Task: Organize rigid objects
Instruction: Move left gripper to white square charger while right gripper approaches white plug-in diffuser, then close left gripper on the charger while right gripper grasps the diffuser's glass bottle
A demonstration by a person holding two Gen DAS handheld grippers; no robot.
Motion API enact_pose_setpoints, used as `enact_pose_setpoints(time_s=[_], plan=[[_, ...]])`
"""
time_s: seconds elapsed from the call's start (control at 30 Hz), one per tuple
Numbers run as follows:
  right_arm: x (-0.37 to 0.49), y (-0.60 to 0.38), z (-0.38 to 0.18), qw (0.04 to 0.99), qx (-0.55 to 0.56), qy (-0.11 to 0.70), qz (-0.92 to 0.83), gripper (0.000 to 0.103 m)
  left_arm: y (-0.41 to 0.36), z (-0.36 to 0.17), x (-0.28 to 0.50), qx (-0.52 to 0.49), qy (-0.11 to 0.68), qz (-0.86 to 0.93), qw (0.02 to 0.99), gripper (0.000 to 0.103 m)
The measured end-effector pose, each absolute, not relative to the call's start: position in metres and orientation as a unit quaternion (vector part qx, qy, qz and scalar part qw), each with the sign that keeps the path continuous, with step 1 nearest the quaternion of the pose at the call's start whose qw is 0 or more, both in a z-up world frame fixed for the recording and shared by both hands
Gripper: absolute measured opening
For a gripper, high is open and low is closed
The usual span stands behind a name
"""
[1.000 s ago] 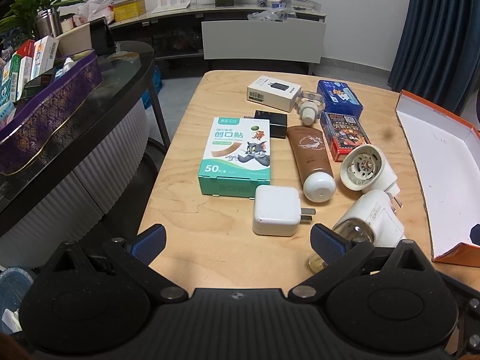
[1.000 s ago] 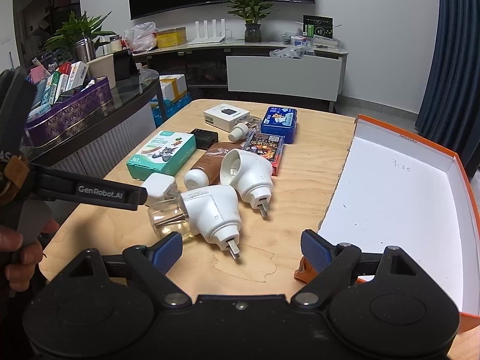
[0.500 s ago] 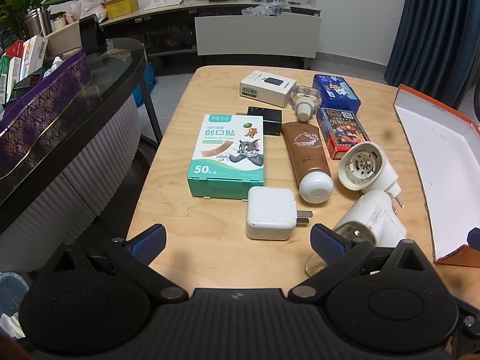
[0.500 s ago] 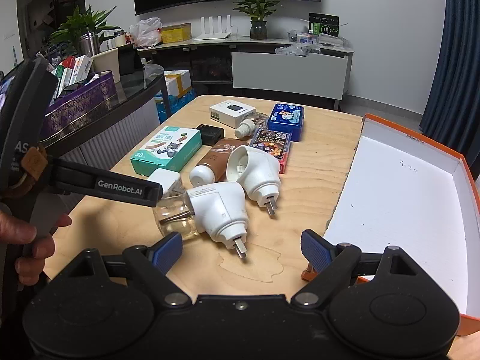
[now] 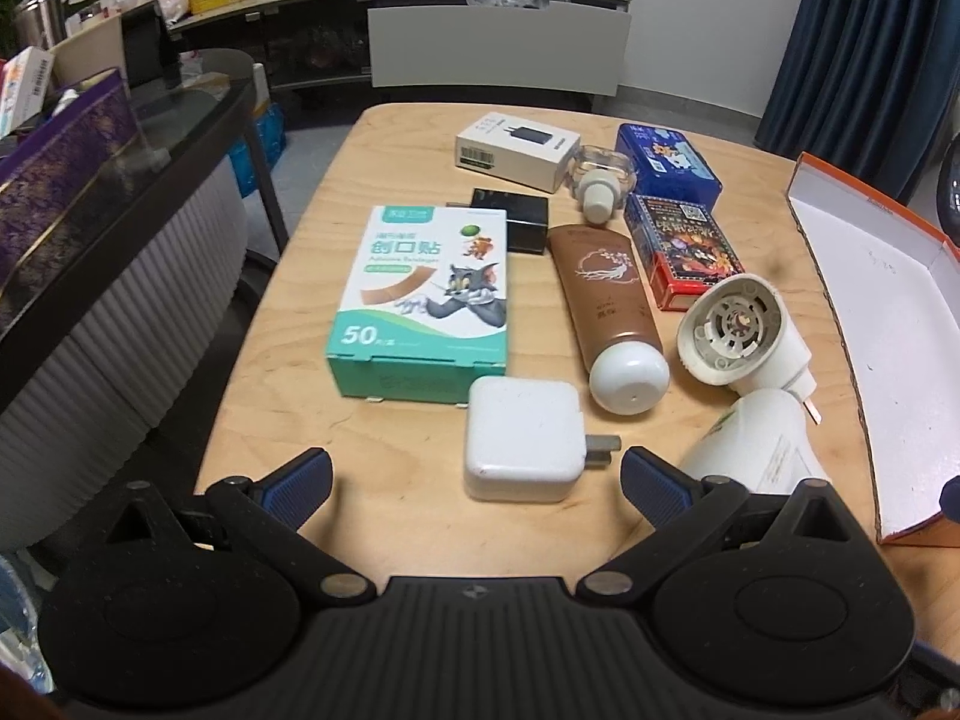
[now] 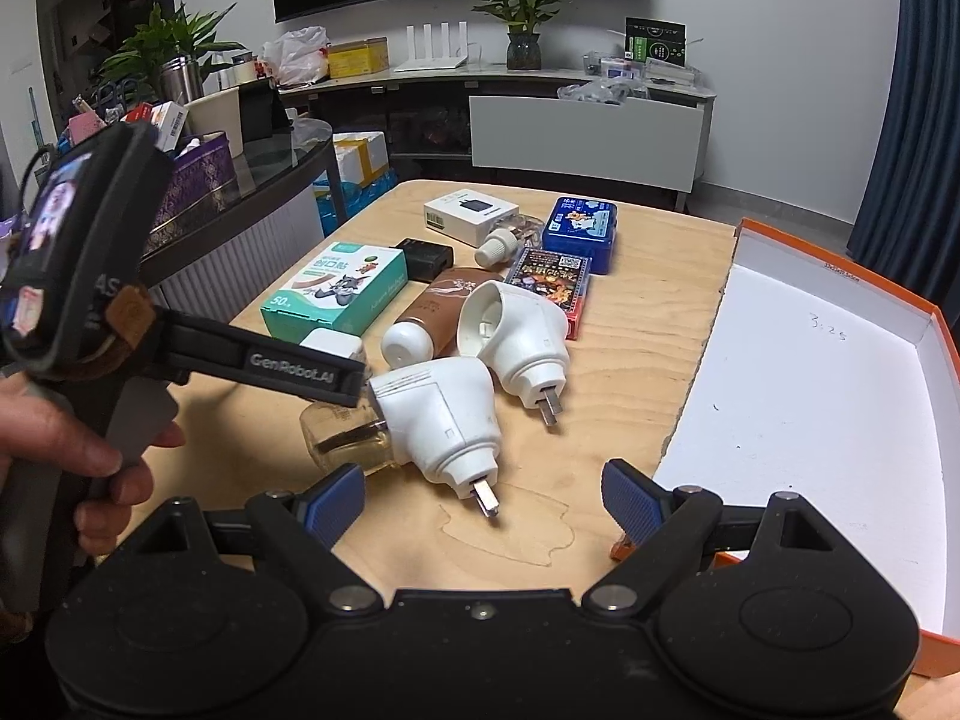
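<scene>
Hiding the white charger (image 6: 333, 343), left hand-held gripper (image 6: 354, 384) spread empty.

Soft, even indoor light falls from overhead on the wooden table (image 5: 288, 420), casting only faint shadows beneath the objects, while the room's left side lies dimmer. Fisheye distortion bends the table's edges and the orange box (image 6: 936, 324) at the frames' borders. The hand (image 6: 66, 456) is slightly blurred.

Charger (image 5: 523, 443) before bandage box (image 5: 425, 300); tray (image 5: 888, 324) right.
</scene>
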State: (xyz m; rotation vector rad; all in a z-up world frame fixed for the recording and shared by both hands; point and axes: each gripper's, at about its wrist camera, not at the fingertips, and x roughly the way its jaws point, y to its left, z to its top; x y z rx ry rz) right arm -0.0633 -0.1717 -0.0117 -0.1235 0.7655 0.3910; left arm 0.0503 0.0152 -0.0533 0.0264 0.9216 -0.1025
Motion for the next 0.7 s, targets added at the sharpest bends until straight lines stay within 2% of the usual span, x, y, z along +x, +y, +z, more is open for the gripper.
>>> enact_pose_setpoints(time_s=[0.27, 0.33, 0.4, 0.43, 0.47, 0.5, 0.7], plan=[[-0.06, -0.169, -0.015, 0.904, -0.063, 0.374, 0.195, 0.101, 0.018, -0.063, 0.061, -0.005, 0.437, -0.082, 0.896, 0.101], [-0.058, -0.169, -0.017, 0.904, -0.063, 0.375, 0.196, 0.101, 0.018, -0.063, 0.059, 0.0, 0.428, -0.09, 0.899, 0.095], [-0.057, -0.168, -0.018, 0.904, -0.065, 0.376, 0.194, 0.101, 0.017, -0.062, 0.056, 0.014, 0.42, -0.095, 0.902, 0.081], [-0.056, -0.168, -0.018, 0.904, -0.066, 0.376, 0.193, 0.101, 0.018, -0.061, 0.055, 0.01, 0.419, -0.102, 0.902, 0.076], [-0.055, -0.167, -0.019, 0.904, -0.066, 0.376, 0.193, 0.101, 0.019, -0.059, 0.054, 0.008, 0.418, -0.106, 0.902, 0.064], [-0.054, -0.167, -0.019, 0.904, -0.068, 0.376, 0.193, 0.101, 0.019, -0.058, 0.052, 0.012, 0.418, -0.105, 0.902, 0.06], [-0.051, -0.158, -0.019, 0.901, -0.092, 0.363, 0.22, 0.101, 0.029, -0.056, 0.044, -0.007, 0.417, -0.099, 0.903, 0.059]])
